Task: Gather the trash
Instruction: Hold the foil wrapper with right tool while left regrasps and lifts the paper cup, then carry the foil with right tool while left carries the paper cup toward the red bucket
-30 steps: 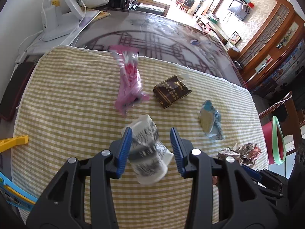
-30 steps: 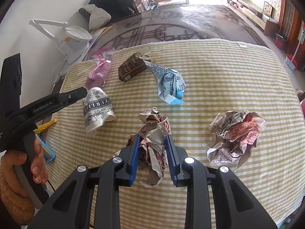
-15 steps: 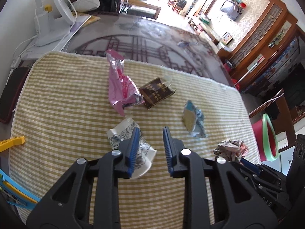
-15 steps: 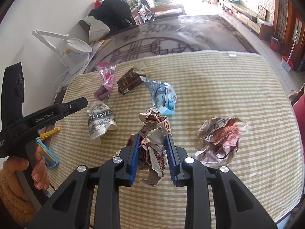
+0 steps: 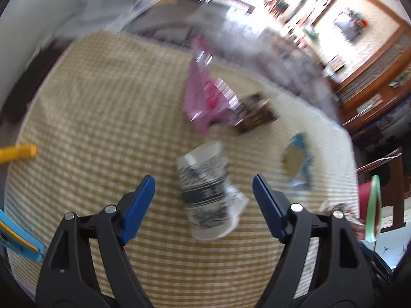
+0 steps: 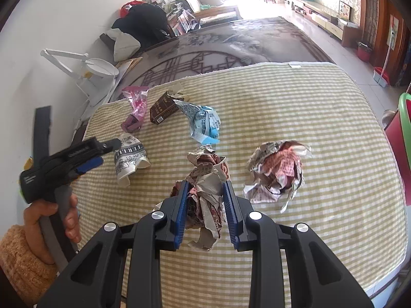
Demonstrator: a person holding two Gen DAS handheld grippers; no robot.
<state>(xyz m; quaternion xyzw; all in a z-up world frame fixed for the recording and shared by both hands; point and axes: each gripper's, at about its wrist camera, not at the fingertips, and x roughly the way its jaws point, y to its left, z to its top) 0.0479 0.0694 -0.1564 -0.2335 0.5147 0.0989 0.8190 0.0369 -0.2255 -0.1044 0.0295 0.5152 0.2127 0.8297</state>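
The left hand-held gripper (image 5: 203, 195) hangs over the checked cloth (image 5: 102, 102) with its jaws opening wide; the crushed paper cup (image 5: 208, 192) lies between the two blue pads, but neither pad touches it, so the cup is free on the surface. In the left wrist view, which is blurred, the cup sits just beyond the fingertips and a little left of the midline. Its long axis runs from near to far, roughly in line with the fingers, with the open rim toward the hand-held gripper and the base pointing away. That matters for the likely next move: a squeeze across the cup's short width would need the pads to drop down either side of its body, and the left pad has less spare room than the right.

The right hand-held gripper (image 6: 204, 206) is clenched on a crumpled wad of paper (image 6: 205, 192), carried clear above the cloth. From its view the cup (image 6: 129, 157) lies to the left, right beside the left tool (image 6: 64, 164) held in a person's hand (image 6: 51, 220), so the left hand is by far the nearer one. A second paper wad (image 6: 278, 174), a blue wrapper (image 6: 203, 123), a brown packet (image 6: 163, 110) and a pink wrapper (image 6: 136, 107) remain farther off on the cloth.
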